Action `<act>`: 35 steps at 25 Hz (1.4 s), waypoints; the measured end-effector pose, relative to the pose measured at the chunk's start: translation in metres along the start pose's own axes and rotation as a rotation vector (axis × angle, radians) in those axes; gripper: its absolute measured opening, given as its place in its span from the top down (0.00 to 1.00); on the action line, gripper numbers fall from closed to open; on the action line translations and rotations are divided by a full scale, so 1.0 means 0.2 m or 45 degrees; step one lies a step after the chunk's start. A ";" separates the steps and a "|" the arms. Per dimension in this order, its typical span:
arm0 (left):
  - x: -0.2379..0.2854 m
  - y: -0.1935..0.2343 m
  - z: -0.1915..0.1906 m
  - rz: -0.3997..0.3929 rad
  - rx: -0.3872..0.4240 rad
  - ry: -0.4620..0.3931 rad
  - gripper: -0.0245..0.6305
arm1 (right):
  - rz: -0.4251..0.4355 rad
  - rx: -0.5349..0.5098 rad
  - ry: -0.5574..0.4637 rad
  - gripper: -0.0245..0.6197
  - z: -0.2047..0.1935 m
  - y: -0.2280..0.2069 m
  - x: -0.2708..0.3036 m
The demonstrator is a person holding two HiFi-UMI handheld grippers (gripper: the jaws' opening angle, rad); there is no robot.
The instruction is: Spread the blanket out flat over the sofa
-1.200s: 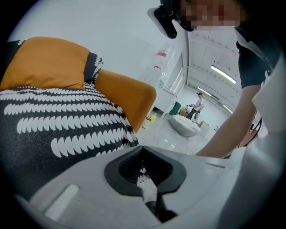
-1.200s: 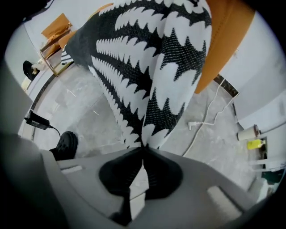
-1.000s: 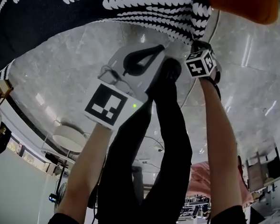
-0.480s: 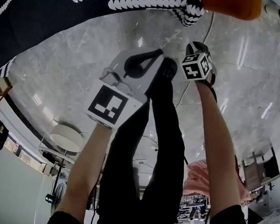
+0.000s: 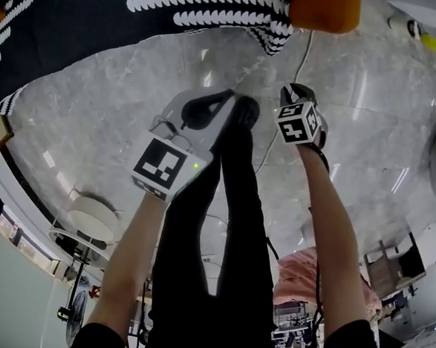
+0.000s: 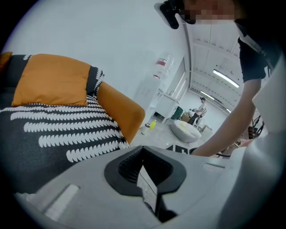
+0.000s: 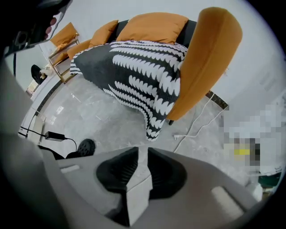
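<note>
standing before the orange sofa [image 7: 205, 62], a person holds both arms stretched out ahead, a gripper in each hand, neither touching the blanket [image 7: 134, 71]. the left gripper [image 6: 143, 150] slants gently downward with the sofa ahead and to its left. its jaws are drawn together with nothing in them, and the left marker cube [image 5: 163, 166] sits above a bare left forearm [image 5: 134, 260]. the right gripper [image 7: 140, 151] points steeply at the marble floor [image 5: 367, 165]. its jaws have just been opening and stand a narrow way apart, with only floor showing in the gap.

the black blanket, patterned with rows of white scallops, lies over the seat and falls down the front. its upper edge reaches the orange cushions [image 7: 152, 27] along the back. one corner hangs beside the armrest [image 5: 324, 9], low toward the floor, though whether it touches cannot be told.

from the head view the sofa is cut off at the top edge, leaving only the armrest end and the blanket's front fall. there the right jaws are hidden under the right marker cube [image 5: 296, 123], and the person's black trousers [image 5: 219, 266] cover the floor between the arms. a white cable [image 7: 196, 125] trails across the floor near the armrest, its far end running out of sight.
</note>
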State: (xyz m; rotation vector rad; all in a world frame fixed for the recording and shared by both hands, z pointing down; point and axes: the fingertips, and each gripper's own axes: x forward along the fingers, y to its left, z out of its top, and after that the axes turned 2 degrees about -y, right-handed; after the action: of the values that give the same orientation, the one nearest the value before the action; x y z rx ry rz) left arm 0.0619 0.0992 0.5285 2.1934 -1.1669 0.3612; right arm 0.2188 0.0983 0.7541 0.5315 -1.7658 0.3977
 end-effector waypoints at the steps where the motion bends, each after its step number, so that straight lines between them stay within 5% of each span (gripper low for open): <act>1: -0.02 -0.01 0.01 0.013 -0.001 0.001 0.95 | 0.002 0.004 -0.011 0.85 0.02 0.00 -0.05; 15: -0.43 -0.33 0.43 0.124 -0.034 -0.056 0.95 | 0.017 -0.090 -0.194 0.86 0.27 -0.05 -0.89; 21: -0.61 -0.46 0.61 0.160 -0.045 -0.108 0.95 | 0.036 0.102 -0.333 0.87 0.41 -0.05 -1.28; 35: -1.04 -0.58 0.96 0.101 0.001 -0.208 0.95 | -0.034 0.242 -0.619 0.88 0.77 0.16 -2.13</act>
State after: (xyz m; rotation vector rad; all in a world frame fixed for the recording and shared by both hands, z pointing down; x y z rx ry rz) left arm 0.0284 0.1607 0.2296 2.2151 -1.3446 0.2181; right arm 0.1640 0.1059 0.3029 0.8390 -2.1953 0.4459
